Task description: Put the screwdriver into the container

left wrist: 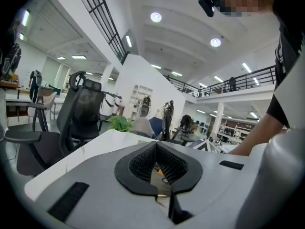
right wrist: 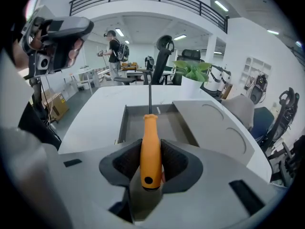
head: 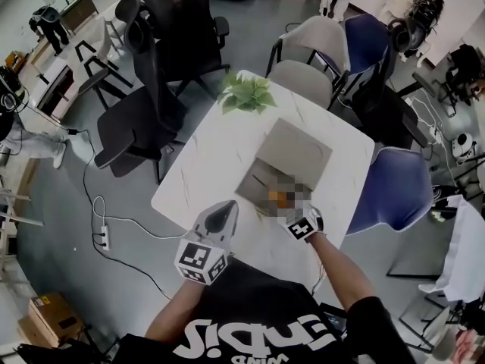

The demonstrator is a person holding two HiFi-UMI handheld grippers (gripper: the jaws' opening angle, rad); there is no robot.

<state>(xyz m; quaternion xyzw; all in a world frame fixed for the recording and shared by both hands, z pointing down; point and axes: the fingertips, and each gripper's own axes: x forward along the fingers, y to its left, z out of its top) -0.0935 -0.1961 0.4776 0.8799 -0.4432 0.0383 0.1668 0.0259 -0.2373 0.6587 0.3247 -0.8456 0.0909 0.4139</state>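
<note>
1. White tabletop (head: 201, 158) ringed by office chairs (head: 163, 51); grey container (right wrist: 136, 128) lying open on it.
2. Right gripper (right wrist: 151, 163) pinching the orange handle of the screwdriver (right wrist: 151, 137), shaft pointing out over the container's open tray.
3. Left gripper (left wrist: 156, 162) pressed together, empty, held off to the side.
4. Likely faults:
   - shaft tip catching a container wall and levering the handle out of the pads;
   - release from too high, sending the screwdriver bouncing or rolling out onto the tabletop.

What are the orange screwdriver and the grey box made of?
The orange screwdriver handle looks like smooth plastic: even colour with a soft shine. Its thin dark shaft is probably metal. The flat grey container looks like matte plastic or coated board; I cannot tell which.
</note>
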